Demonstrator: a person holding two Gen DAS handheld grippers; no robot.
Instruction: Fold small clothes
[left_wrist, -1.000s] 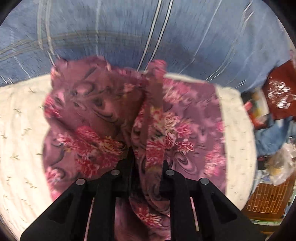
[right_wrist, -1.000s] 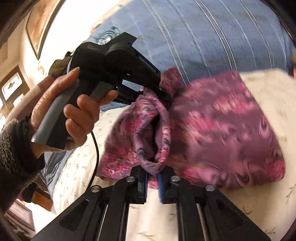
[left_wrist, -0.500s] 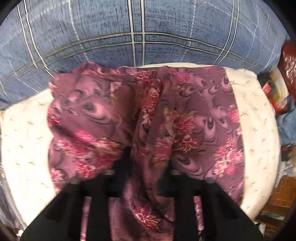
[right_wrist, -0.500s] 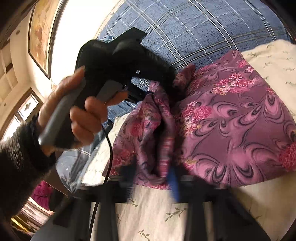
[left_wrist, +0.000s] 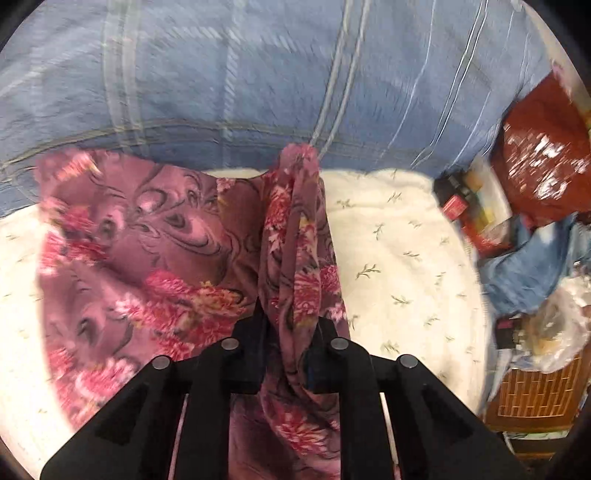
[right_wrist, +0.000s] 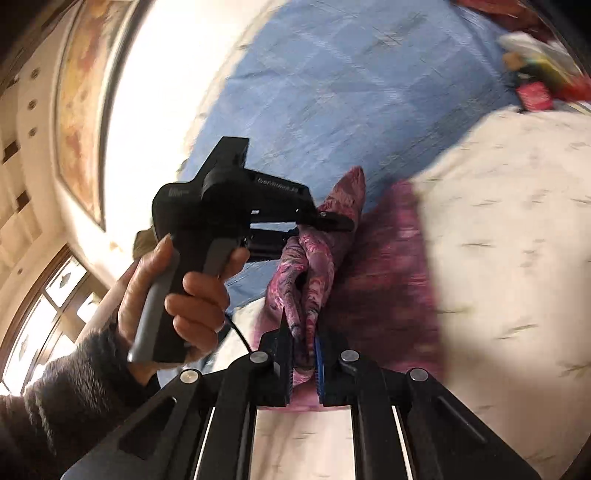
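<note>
A purple garment with pink and red flowers (left_wrist: 140, 258) lies on a cream quilt with small sprigs (left_wrist: 402, 258). My left gripper (left_wrist: 288, 332) is shut on a raised ridge of this cloth, which stands up as a narrow fold in front of the fingers. The rest of the garment spreads to the left, and the quilt to the right is bare. In the right wrist view my right gripper (right_wrist: 303, 347) is shut on another bunch of the same garment (right_wrist: 310, 266). There a hand (right_wrist: 184, 295) holds the left gripper (right_wrist: 332, 221), whose tips clamp the cloth's upper edge.
A blue checked bedcover (left_wrist: 258, 74) lies behind the quilt. At the right edge are a red bag (left_wrist: 546, 162), boxes, blue cloth (left_wrist: 535, 266) and a woven basket (left_wrist: 535, 395). The right wrist view shows a bright wall, a framed picture (right_wrist: 81, 110) and a window (right_wrist: 48, 314).
Both grippers have carried the pinched cloth leftward across the quilt. The right half of the garment has folded over, baring the quilt on the right. The right wrist has rolled.
</note>
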